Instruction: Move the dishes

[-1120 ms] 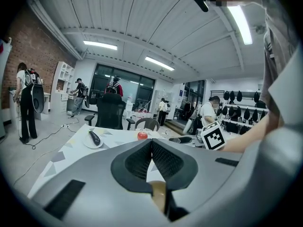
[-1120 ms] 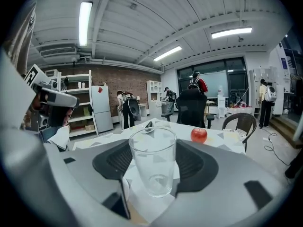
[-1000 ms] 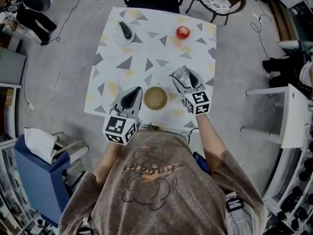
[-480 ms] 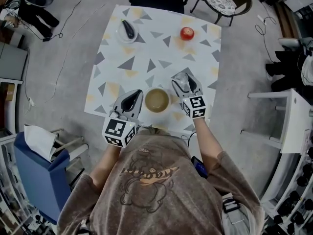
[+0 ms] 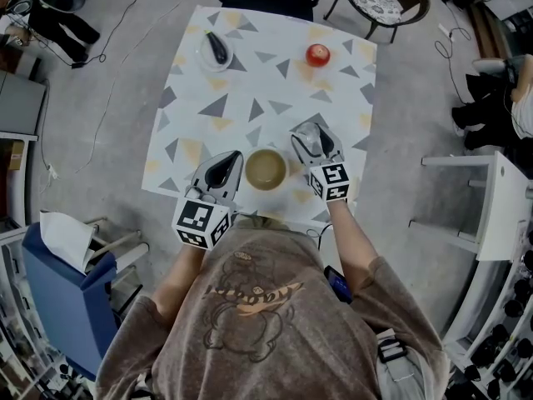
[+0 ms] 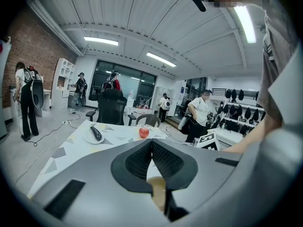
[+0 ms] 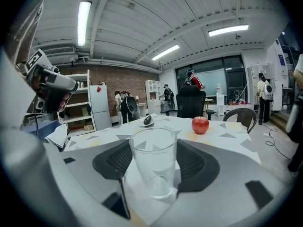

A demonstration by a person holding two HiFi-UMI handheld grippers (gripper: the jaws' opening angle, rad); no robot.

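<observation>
Right gripper [image 7: 154, 159] clamped on clear upright drinking glass [image 7: 154, 167]; left gripper [image 6: 152, 144] closed, empty, just beside tan round bowl [image 5: 266, 168].

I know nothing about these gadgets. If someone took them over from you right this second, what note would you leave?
Left claw: shut and empty, beside the tan round bowl at the near edge of the triangle-patterned table.
Right claw: shut on a clear drinking glass, on the bowl's other side.
Far end: white plate with a dark eggplant, and a red apple.
Done: glass gripped.
Left: probably place the glass, then move the bowl and plate.
</observation>
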